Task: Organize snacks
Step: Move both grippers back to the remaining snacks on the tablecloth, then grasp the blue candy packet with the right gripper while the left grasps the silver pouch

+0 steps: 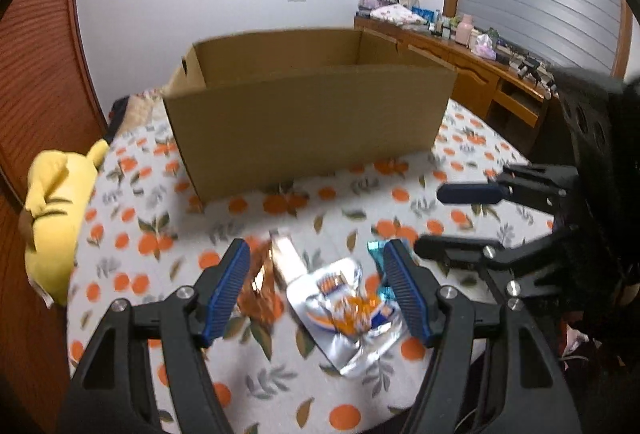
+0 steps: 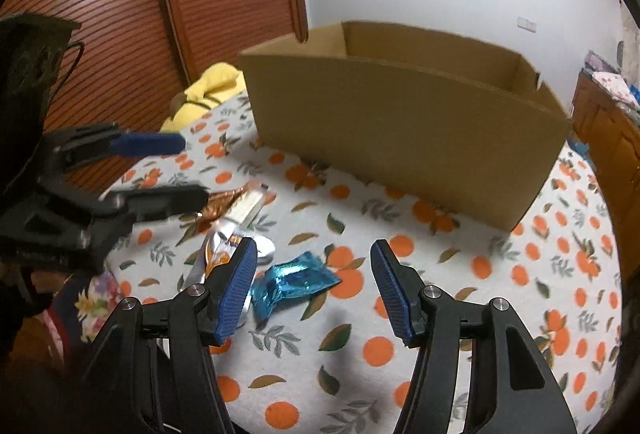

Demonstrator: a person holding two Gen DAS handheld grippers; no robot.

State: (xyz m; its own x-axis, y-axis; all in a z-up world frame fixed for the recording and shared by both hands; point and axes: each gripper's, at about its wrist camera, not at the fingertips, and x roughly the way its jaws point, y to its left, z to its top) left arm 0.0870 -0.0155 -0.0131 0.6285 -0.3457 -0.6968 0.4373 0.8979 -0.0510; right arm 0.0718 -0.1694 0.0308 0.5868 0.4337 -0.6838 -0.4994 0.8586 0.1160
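Left gripper point(image 1: 316, 286) hovers wide open over the silver-and-orange foil snack packet point(image 1: 348, 310); right gripper point(image 2: 314, 286) likewise open, empty, above the crinkled blue foil wrapper point(image 2: 292, 282). Print unreadable.

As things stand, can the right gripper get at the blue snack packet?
Probably yes. The right gripper is open, and the blue snack packet lies flat on the tablecloth just ahead of its fingers, nothing on top. The silver packet sits beside it.

Matt cardboard box point(image 1: 308, 122), glossy foil wrappers point(image 2: 292, 280)
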